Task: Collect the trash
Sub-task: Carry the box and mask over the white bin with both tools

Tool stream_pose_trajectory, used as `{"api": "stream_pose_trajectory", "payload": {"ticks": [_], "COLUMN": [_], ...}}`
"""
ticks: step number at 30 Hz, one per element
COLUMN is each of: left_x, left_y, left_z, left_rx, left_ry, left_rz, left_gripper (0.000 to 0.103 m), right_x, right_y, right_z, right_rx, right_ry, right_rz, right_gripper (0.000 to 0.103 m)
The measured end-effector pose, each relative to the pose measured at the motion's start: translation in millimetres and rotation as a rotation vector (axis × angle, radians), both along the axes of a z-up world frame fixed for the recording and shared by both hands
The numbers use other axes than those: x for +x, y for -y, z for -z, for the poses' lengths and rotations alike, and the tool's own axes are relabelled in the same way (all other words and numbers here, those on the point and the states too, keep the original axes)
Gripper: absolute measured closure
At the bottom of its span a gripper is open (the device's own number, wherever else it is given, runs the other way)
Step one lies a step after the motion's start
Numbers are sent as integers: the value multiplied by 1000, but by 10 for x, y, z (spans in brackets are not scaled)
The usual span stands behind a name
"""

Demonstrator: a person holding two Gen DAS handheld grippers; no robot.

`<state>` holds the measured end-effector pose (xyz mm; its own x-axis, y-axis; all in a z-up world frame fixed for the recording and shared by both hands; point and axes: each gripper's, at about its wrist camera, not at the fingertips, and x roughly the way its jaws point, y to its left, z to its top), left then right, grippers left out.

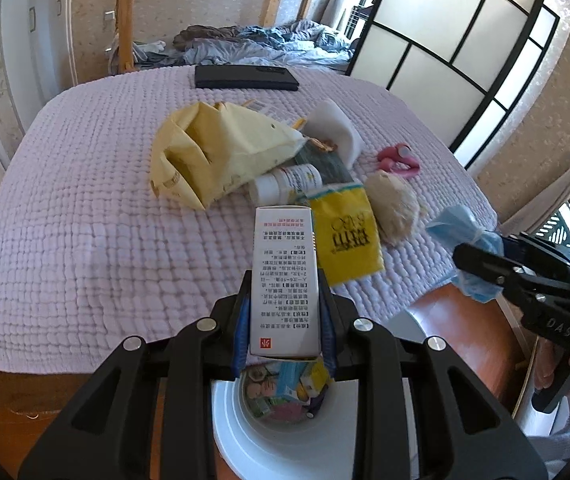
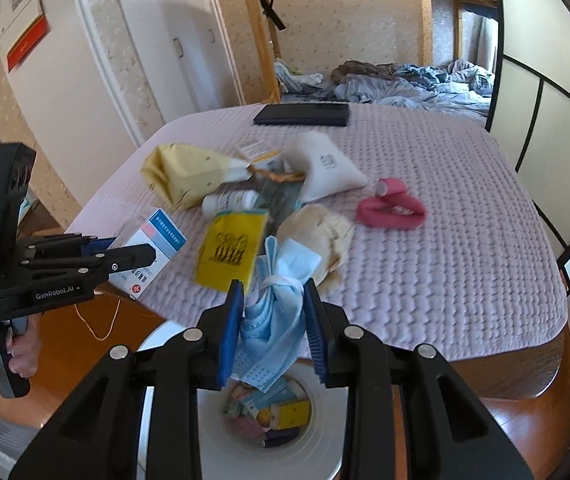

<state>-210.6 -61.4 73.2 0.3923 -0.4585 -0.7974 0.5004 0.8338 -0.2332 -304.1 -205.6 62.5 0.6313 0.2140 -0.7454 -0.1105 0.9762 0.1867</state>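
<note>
My left gripper (image 1: 285, 280) is shut on a white medicine box (image 1: 283, 276) with red and black print, held above a white trash bin (image 1: 245, 432) that has several wrappers inside. My right gripper (image 2: 273, 292) is shut on a crumpled blue face mask (image 2: 273, 308), held above the same bin (image 2: 325, 440). The mask also shows in the left wrist view (image 1: 469, 236), and the box shows in the right wrist view (image 2: 153, 252). On the lilac bed cover lie a pale yellow bag (image 1: 213, 152), a white bottle (image 1: 285, 184), a yellow packet (image 1: 345, 236) and a beige wad (image 1: 393, 204).
A white foam piece (image 1: 337, 128), a pink object (image 1: 399, 158) and a black flat case (image 1: 245, 77) lie farther back on the bed cover (image 1: 85, 220). A paper-panel screen (image 1: 445, 52) stands to the right. The wooden floor (image 2: 85, 328) lies below the bed edge.
</note>
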Motion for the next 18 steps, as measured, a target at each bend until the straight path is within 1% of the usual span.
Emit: {"api": "stream_pose_trajectory", "payload": {"ticks": [9,18], "left_x": [-267,-427], "left_y": [-23,-18], "left_z": [-1,60], "left_rx": [-3,15], "left_ry": [-28,-52], "left_rz": [71,104], "left_gripper": [72,72], "right_x": [-158,-329], "right_y": [-163,-274], "right_z": [59,175], "right_rx": [8,-12], "right_ry": [-43,-90], "right_rz": [-45,-79], "right_gripper": [73,73]}}
